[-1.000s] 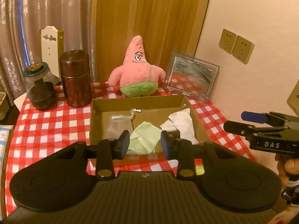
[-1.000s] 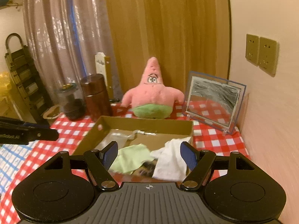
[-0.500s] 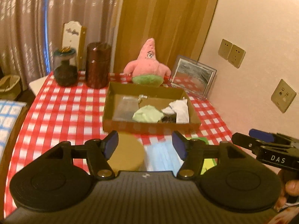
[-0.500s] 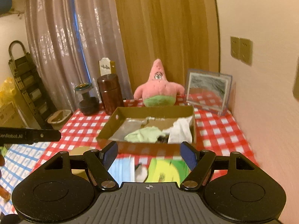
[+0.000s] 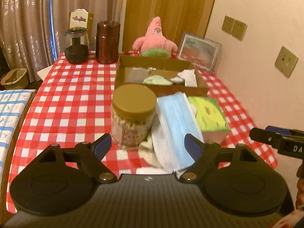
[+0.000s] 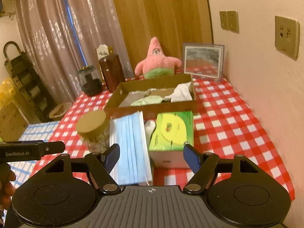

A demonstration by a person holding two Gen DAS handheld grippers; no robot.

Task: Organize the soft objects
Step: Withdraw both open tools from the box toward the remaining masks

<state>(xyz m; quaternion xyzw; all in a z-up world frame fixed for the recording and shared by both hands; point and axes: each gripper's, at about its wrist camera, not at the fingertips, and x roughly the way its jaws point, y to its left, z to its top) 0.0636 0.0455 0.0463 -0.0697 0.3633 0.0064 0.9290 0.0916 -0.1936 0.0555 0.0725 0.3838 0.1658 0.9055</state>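
Observation:
An open cardboard box (image 5: 161, 91) (image 6: 171, 107) holds a green cloth (image 5: 156, 80) (image 6: 148, 101), a white cloth (image 5: 187, 76) (image 6: 181, 93) and a grey pouch (image 5: 135, 74). A pink star plush (image 5: 154, 38) (image 6: 156, 60) sits behind it. In front lie a stack of blue face masks (image 5: 174, 119) (image 6: 129, 140), with a beige cloth (image 5: 150, 148) partly under them. My left gripper (image 5: 147, 145) hovers over the near end of the masks with its jaws opening and nothing pressed between them. My right gripper (image 6: 152, 153) is open and empty above the masks and a green tissue box (image 6: 172, 129).
A brown-lidded jar (image 5: 133, 110) stands left of the masks. A dark canister (image 5: 108, 41), a glass jar (image 5: 76, 45) and a framed picture (image 5: 199, 51) line the back. The wall runs close on the right; a blue-checked surface (image 5: 9, 114) lies past the left edge.
Both grippers have drawn back from the box toward the near table edge, bringing jar, masks and tissue box into view. The left jaws have spread much wider; the right jaws kept their width.

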